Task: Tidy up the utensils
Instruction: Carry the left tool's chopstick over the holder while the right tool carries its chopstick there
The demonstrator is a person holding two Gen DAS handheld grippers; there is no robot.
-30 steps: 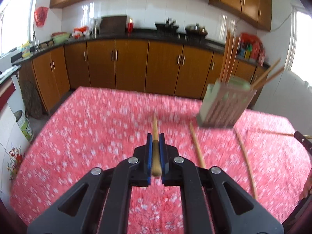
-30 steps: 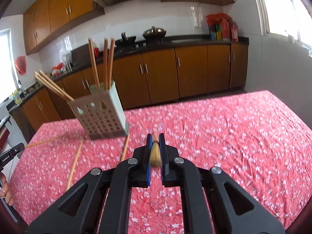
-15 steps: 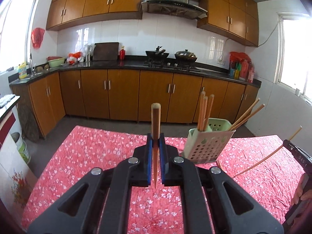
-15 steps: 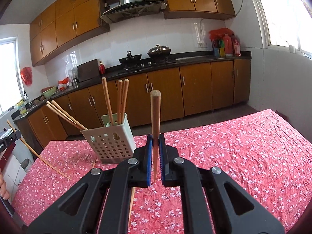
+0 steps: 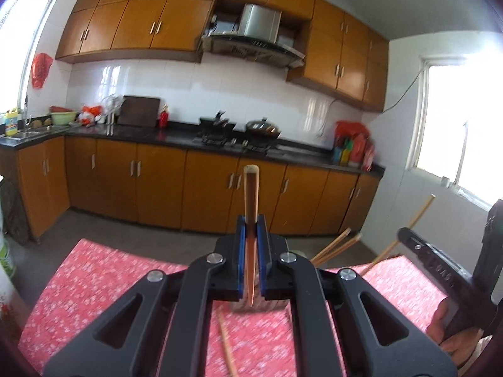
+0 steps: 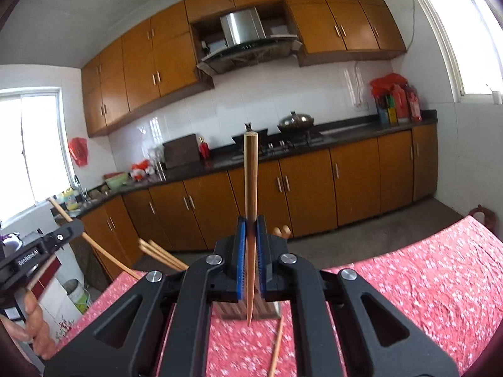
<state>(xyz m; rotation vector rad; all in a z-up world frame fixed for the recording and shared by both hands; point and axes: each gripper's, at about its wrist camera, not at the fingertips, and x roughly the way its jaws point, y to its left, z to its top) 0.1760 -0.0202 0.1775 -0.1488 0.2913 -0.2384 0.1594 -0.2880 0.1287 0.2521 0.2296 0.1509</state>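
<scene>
My left gripper [image 5: 251,229] is shut on a wooden chopstick [image 5: 251,194] that stands upright, thick end up. My right gripper [image 6: 251,229] is shut on another upright chopstick [image 6: 250,176]. The perforated utensil holder [image 6: 248,311] is mostly hidden behind my fingers in both views, directly ahead; chopsticks stick out of it [image 5: 336,246] [image 6: 163,254]. Loose chopsticks lie on the red floral tablecloth [image 5: 227,342] [image 6: 276,345]. Each view shows the other gripper holding its chopstick, at the right edge [image 5: 440,267] and at the left edge [image 6: 41,245].
The table with the red floral cloth [image 6: 424,282] fills the lower part of both views. Behind it are wooden kitchen cabinets [image 5: 157,182], a dark counter with a stove and wok [image 5: 261,125], and a window [image 5: 465,125] at the right.
Both grippers have lifted their chopsticks off the table and tilted up, so the chopsticks now stand upright. The holder has come closer and slid behind the fingers.
</scene>
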